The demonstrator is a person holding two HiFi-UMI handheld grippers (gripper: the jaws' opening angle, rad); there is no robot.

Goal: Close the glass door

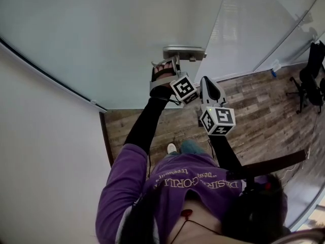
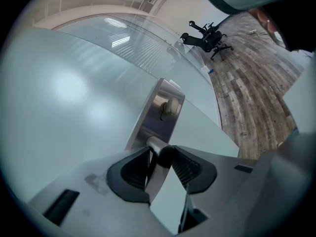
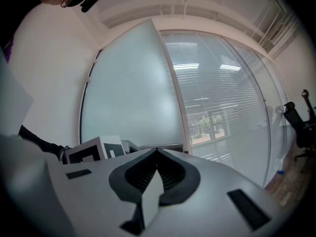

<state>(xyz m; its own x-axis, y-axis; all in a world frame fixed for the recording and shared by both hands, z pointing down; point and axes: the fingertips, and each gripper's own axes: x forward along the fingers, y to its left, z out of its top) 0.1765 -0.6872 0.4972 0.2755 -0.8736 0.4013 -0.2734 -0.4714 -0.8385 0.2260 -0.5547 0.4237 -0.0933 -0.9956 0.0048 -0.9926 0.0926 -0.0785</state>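
Left gripper clamped on the handle of the glass door, closing not shown as finished

The left gripper (image 2: 160,158) has its two jaws pressed on the round metal handle (image 2: 158,145), which stands out from a steel lock plate (image 2: 159,113) at the free edge of the frosted glass door (image 1: 101,44). The right gripper (image 3: 157,154) hangs just beside it, with jaws together and nothing between them; it does not touch the door. The grasp is therefore made. The door looks close to the line of the glass wall with blinds (image 3: 222,98), but I cannot tell if its edge already meets the frame. I judge that the last part of the swing, or at least seating the door and letting go of the handle, is left to do
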